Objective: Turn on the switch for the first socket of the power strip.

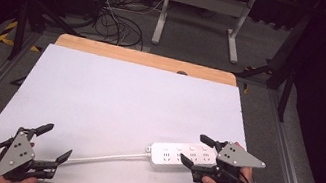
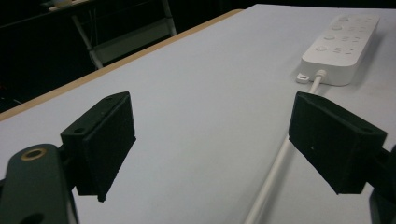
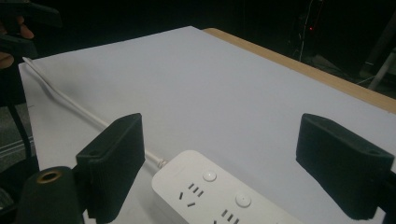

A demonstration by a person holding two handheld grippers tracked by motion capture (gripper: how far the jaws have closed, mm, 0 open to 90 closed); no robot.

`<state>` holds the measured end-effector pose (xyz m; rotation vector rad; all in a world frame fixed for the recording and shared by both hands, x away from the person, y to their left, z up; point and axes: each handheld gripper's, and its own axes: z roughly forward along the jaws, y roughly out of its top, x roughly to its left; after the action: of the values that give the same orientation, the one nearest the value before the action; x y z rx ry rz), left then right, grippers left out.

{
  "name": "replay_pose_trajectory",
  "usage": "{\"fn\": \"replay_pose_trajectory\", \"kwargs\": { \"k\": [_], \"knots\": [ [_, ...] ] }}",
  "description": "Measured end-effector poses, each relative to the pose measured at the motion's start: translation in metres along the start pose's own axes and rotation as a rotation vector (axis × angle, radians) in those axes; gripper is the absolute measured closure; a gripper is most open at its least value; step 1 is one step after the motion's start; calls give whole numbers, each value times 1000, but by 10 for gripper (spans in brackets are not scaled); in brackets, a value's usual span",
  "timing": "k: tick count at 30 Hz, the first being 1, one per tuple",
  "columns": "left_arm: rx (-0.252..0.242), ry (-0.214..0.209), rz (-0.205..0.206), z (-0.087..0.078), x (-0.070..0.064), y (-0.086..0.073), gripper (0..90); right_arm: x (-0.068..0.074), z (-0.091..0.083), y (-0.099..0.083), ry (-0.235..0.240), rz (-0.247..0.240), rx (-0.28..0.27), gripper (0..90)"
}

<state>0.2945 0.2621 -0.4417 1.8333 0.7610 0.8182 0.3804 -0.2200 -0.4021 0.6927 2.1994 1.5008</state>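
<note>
At the lower left of the high view the left gripper [image 1: 54,144] sits low over the near edge of the white sheet [image 1: 115,93], its jaws spread wide and holding nothing. Its own view shows the two black, blocky, matte pads well apart, with the white cable [image 2: 271,179] running up beneath the right-hand one. The gripper hangs just beside that cable, not on it.

Moving rightward, the cable [image 1: 103,157] is a thin, round, smooth cord lying in a shallow line across the lower middle of the frame. It runs from the near left corner to the end of the power strip [image 1: 180,154].

The power strip is a flat, rounded-corner bar of glossy white plastic, lying in the lower right part of the sheet. Round buttons and socket slots show on its top face [image 3: 219,196].

At the lower right, the right gripper [image 1: 198,151] is poised at the strip's right end, jaws apart, one on each side of the body without closing on it. In the right gripper view the strip lies between and below the open pads.

I judge this to be the approach step, before any grasp. The next move seems to call for the right jaws to lower and close squarely across the strip's narrow width. The smooth casing may slip if pinched off-centre. The left gripper would need to close on the cord to manage its slack.
</note>
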Motion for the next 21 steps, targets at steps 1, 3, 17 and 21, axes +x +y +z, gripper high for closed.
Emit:
{"fn": "replay_pose_trajectory", "kwargs": {
  "k": [1,3,17,21],
  "knots": [
    [-1,-1,-4,0,0,0,152,0,0,0,0,0,0,161],
    [-1,-1,-4,0,0,0,153,-1,-4,-6,-9,7,-1,161],
    [3,9,2,0,0,0,152,-13,-21,-56,-55,101,4,160],
    [9,5,-3,1,0,-1,152,-13,-20,-64,-78,97,34,160]
  ]
}}
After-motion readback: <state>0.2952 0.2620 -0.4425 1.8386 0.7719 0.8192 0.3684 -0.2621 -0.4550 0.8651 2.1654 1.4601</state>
